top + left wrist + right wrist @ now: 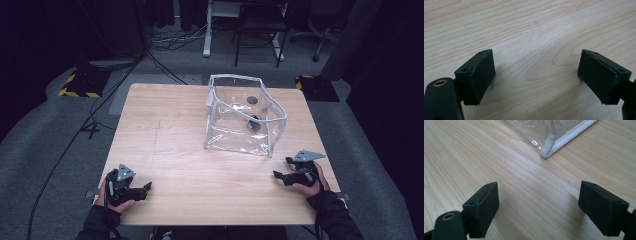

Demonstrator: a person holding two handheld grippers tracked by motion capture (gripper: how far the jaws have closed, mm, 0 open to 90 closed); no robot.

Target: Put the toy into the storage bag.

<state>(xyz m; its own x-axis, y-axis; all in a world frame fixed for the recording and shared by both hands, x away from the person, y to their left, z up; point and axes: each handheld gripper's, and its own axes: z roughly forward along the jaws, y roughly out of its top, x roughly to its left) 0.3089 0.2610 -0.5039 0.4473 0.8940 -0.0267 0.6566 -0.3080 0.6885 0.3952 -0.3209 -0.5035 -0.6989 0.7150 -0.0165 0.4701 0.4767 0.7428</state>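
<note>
A clear plastic bag (243,116) with white piping stands open on the wooden table (170,140), right of centre toward the back. Something small and dark (255,123) lies inside it. My left gripper (145,188) rests near the front left edge, open, nothing between its jaws; its own view shows bare wood between the pads (477,75). My right gripper (281,168) sits open at the front right, just short of the bag's near corner (546,153), which appears beyond its pads (484,208).
Past the table, the grey carpet holds trailing cables (85,125), two yellow-and-black striped bases (80,84), a desk leg (207,30) and an office chair (320,30). Dark curtains close off both sides.
</note>
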